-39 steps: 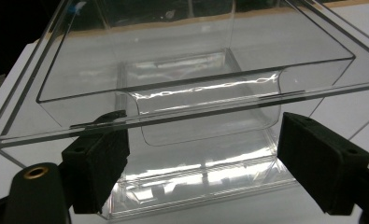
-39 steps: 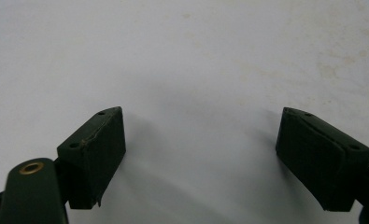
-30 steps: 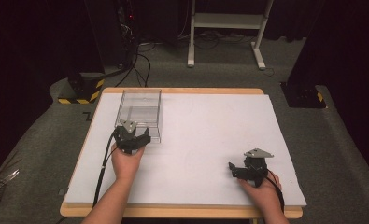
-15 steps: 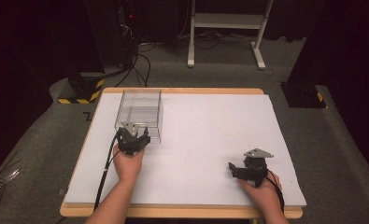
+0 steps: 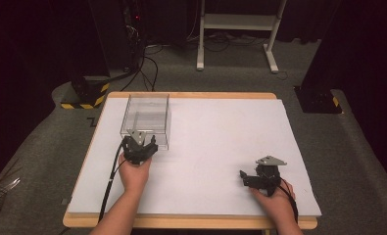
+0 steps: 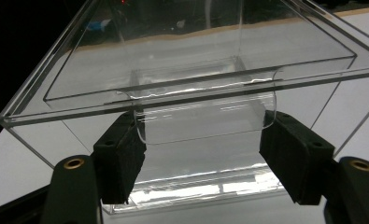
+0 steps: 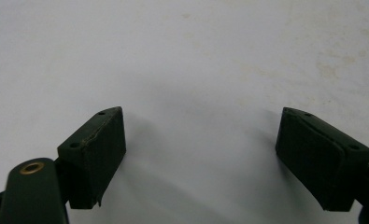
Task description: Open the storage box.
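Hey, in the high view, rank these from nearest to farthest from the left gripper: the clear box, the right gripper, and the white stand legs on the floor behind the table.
Measured from the left gripper:
1. Clear box, directly ahead, at the jaws.
2. Right gripper, across the table at the near right.
3. White stand legs, on the floor beyond the far edge.

- The high view looks forward and down from above the near edge of the worktop (image 5: 220,122), taking in all of it.
- The left gripper view sits close behind the box (image 6: 187,79), facing its near wall; the high view shares that box (image 5: 146,117).
- The right gripper view looks down, close on bare worktop (image 7: 187,56).
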